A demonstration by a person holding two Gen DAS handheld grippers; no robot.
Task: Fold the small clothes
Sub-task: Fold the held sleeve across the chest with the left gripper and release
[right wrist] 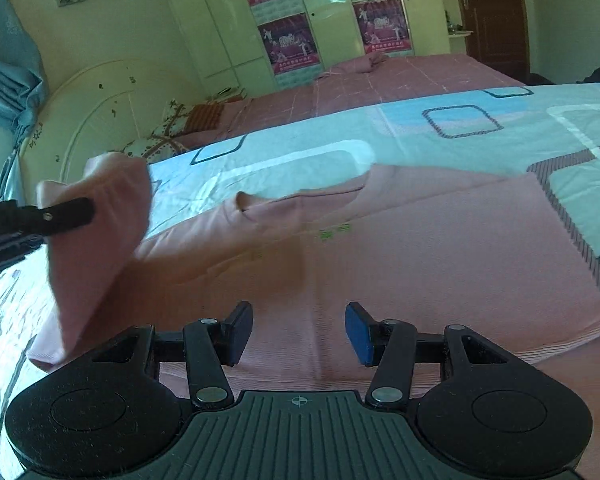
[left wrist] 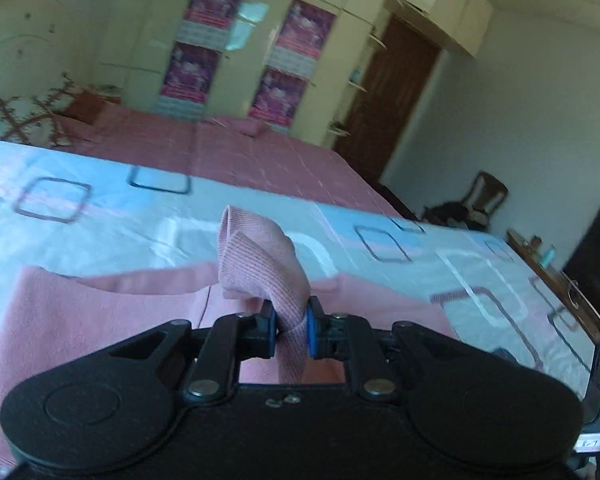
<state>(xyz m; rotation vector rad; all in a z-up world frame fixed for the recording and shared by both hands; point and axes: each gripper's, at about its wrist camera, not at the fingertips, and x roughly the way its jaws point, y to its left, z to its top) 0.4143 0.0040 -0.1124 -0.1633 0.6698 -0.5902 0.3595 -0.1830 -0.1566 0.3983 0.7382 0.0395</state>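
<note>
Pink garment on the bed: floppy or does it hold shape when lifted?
Likely floppy: the pink garment droops where the left gripper pinches its ribbed edge. Probably light: a small pinch lifts that side. Unlikely to slip: the blue pads bunch the knit. The right gripper is open.

Pink garment (right wrist: 380, 248); pale-blue bedsheet (right wrist: 460, 120), rounded-square outlines; blue-padded jaws.

- The pink garment (right wrist: 380, 248) runs off the bottom of the right wrist view, its near hem hidden under the right gripper (right wrist: 299, 334).
- The left gripper (right wrist: 66, 214) is cut by that view's left edge.
- The wardrobe posters (left wrist: 214, 0) are blurred, perhaps printed with figures.
</note>
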